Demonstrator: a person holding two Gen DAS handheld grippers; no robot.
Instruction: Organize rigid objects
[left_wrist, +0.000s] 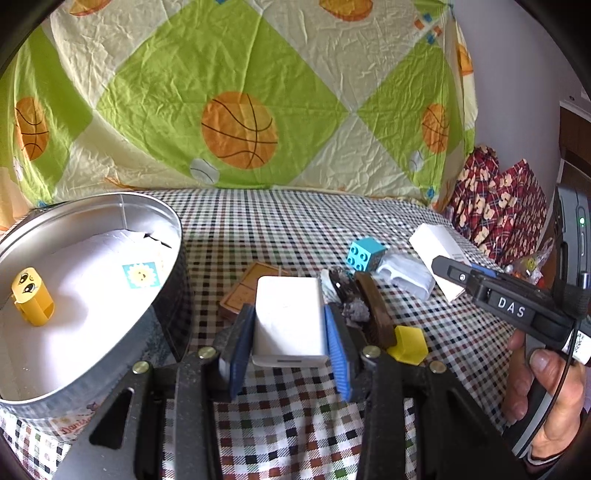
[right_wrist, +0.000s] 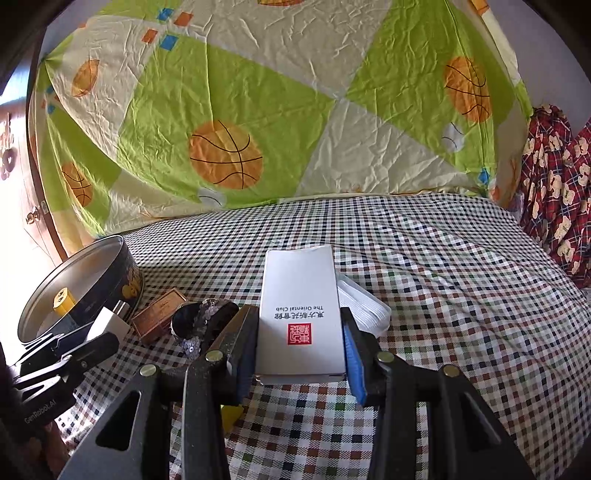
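Your left claw (left_wrist: 290, 332) is clamped on the white charger block (left_wrist: 289, 317), just right of the round tin (left_wrist: 162, 229). Your right claw (right_wrist: 301, 347) is gripping the white Oriental Club box (right_wrist: 300, 314) above the checkered cloth (right_wrist: 461, 295).

- My right gripper (left_wrist: 448, 266), seen from my left wrist, carries a black plate lettered "DAS".
- The white box (right_wrist: 300, 314) clamped between my right jaws reads "The Oriental Club", upside down from where I look, beside a line of Chinese characters and a red square seal I cannot make out.
- My left gripper (right_wrist: 92, 343), in the right wrist view, bears "GenRobot.AI" on its black body.
- The round tin (left_wrist: 74, 384) shows cursive lettering low on its wall, too cut off for me to read.
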